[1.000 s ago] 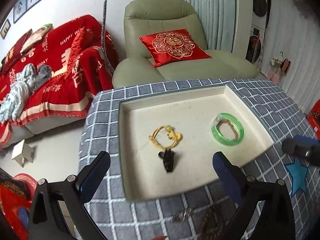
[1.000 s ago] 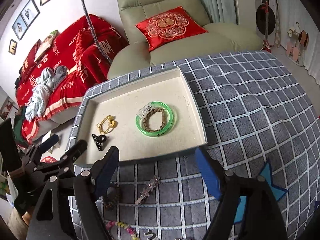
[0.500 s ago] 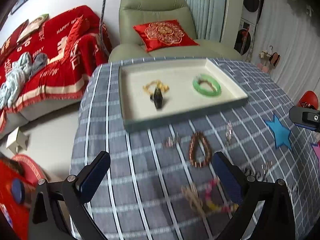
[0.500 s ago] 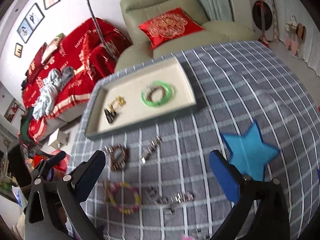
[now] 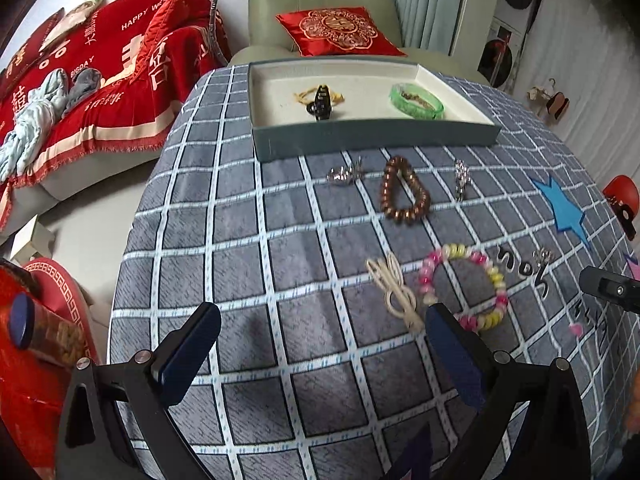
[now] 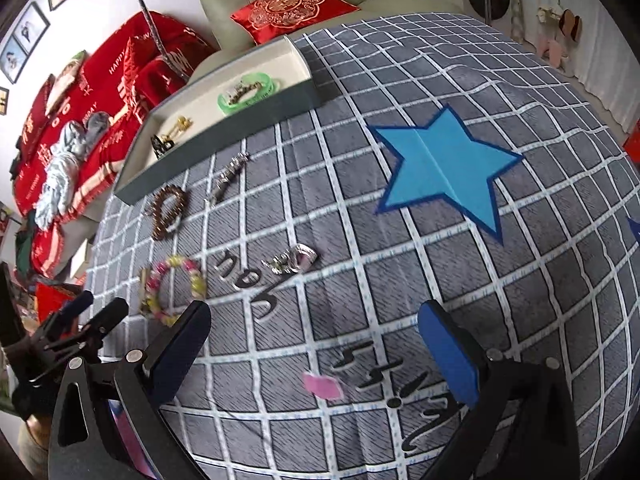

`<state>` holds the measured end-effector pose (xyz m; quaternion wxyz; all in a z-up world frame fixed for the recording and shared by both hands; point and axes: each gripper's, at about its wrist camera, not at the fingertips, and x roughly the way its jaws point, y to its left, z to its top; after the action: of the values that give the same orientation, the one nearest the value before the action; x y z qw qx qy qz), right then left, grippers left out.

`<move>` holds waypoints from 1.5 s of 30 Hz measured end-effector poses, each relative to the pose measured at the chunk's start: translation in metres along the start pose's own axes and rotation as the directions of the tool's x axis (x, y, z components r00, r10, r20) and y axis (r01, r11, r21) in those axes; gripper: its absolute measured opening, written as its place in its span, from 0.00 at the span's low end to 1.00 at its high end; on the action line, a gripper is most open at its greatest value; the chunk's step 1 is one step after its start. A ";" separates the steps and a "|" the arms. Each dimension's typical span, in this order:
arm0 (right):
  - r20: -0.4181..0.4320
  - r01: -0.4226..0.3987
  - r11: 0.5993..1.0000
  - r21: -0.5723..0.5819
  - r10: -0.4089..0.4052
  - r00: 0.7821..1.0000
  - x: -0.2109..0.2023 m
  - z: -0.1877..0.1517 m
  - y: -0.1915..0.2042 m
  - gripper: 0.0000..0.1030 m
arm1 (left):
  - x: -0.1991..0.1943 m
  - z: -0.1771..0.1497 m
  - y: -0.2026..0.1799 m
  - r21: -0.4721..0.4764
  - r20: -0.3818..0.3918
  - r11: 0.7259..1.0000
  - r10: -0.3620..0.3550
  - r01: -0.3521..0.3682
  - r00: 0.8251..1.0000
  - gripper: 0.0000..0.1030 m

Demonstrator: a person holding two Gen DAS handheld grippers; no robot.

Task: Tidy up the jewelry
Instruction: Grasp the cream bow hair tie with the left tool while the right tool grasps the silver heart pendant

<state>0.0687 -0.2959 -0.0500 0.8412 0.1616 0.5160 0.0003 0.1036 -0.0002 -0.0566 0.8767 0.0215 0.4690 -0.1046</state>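
Note:
A shallow tray at the table's far side holds a green bangle, a gold chain and a black claw clip. On the checked cloth lie a brown bead bracelet, a pink-yellow bracelet, a cream hair clip, a silver clip and silver pieces. My left gripper and right gripper are open, empty, above the near cloth.
A blue star patch is sewn on the cloth at the right. A green armchair with a red cushion stands behind the table. A red-covered sofa is at the left.
Both grippers have pulled back and away from the tray toward the table's near side. The loose jewelry on the cloth has come into view. Both stay open.

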 end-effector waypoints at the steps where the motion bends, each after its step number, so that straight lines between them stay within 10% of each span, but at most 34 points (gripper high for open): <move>1: 0.001 0.011 1.000 -0.008 -0.011 1.000 0.001 -0.001 0.001 1.00 | 0.001 -0.001 0.000 0.003 -0.004 1.000 0.002 -0.002 1.000 1.00; 15: 0.005 0.091 0.990 -0.105 -0.091 0.996 0.012 -0.005 0.018 1.00 | 0.014 -0.002 -0.013 0.022 -0.023 0.999 0.034 -0.033 0.999 1.00; 28: 0.042 0.163 0.971 -0.178 -0.158 0.987 0.027 0.005 0.033 0.76 | 0.020 0.007 -0.024 0.012 -0.023 1.000 0.020 -0.019 1.000 0.99; 35: 0.069 0.196 0.956 -0.217 -0.186 0.980 0.033 0.010 0.046 0.60 | 0.017 0.010 -0.034 0.046 -0.009 0.999 0.000 0.000 1.000 0.77; 39: 0.076 0.194 0.956 -0.219 -0.182 0.980 0.032 0.011 0.050 0.34 | 0.013 0.010 -0.040 0.080 0.001 0.997 -0.013 0.013 1.000 0.51; 41: 0.079 0.193 0.958 -0.212 -0.180 0.981 0.031 0.010 0.050 0.34 | 0.012 0.010 -0.039 0.085 0.001 0.996 -0.024 0.023 1.000 0.34; 45: 0.077 0.166 0.969 -0.186 -0.154 0.985 0.028 0.010 0.045 0.33 | 0.008 0.009 -0.029 0.028 -0.006 0.992 -0.126 0.126 0.992 0.33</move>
<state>0.0980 -0.2514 -0.0583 0.8657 0.0379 0.4987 -0.0230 0.1099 -0.0312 -0.0563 0.8670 0.0043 0.4697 -0.1664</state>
